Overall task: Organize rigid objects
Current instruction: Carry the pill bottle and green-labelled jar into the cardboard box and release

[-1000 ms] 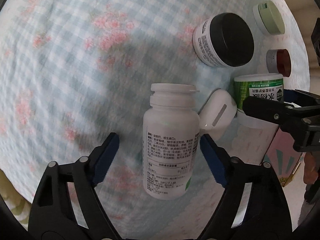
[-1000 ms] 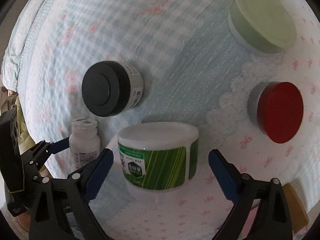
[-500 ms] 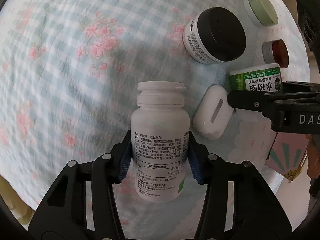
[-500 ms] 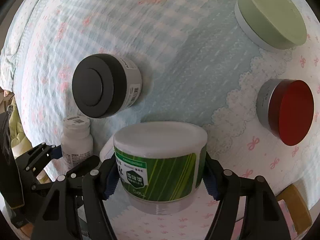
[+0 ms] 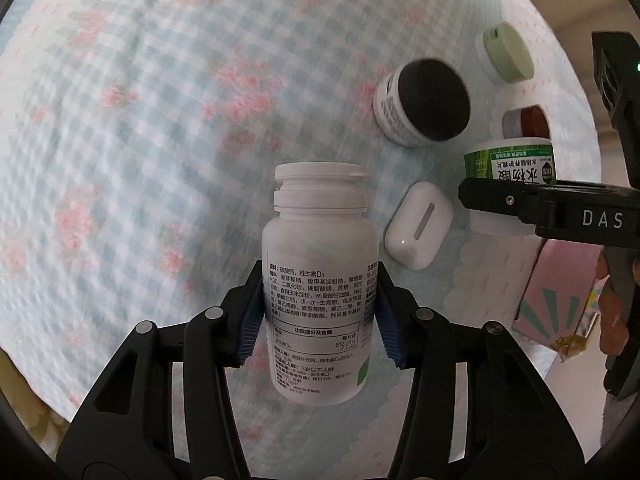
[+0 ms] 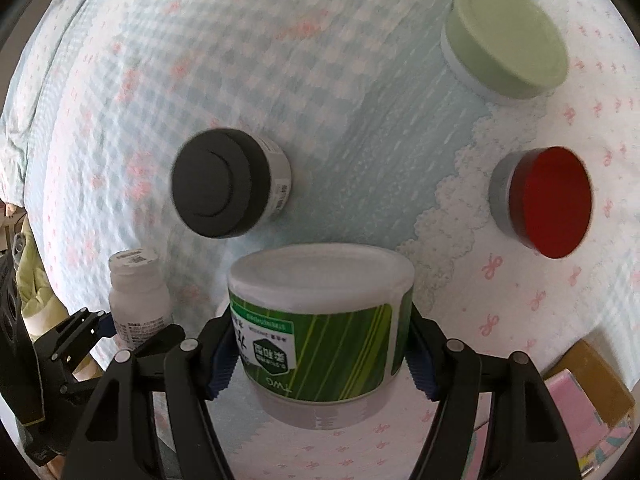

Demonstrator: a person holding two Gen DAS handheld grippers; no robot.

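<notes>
White pill bottle (image 5: pixel 320 280) pinched by left gripper (image 5: pixel 319 320); green-label jar (image 6: pixel 320 320) pinched by right gripper (image 6: pixel 320 360).
Surface: checked blue floral bedspread (image 5: pixel 140 120); black-lidded jar (image 6: pixel 224 188) far left.

White supplement bottle (image 5: pixel 320 280): matt plastic, paper label. Earbud case (image 5: pixel 418 230): glossy plastic. Bedspread (image 5: pixel 140 140): puckered checked cloth. Black-lidded jar (image 6: pixel 224 188): matt lid.

Since a second ago, the left gripper (image 5: pixel 319 322) clamps the white plastic pill bottle (image 5: pixel 320 280); the right gripper (image 6: pixel 320 354) clamps the green-labelled white jar (image 6: pixel 320 320).
</notes>
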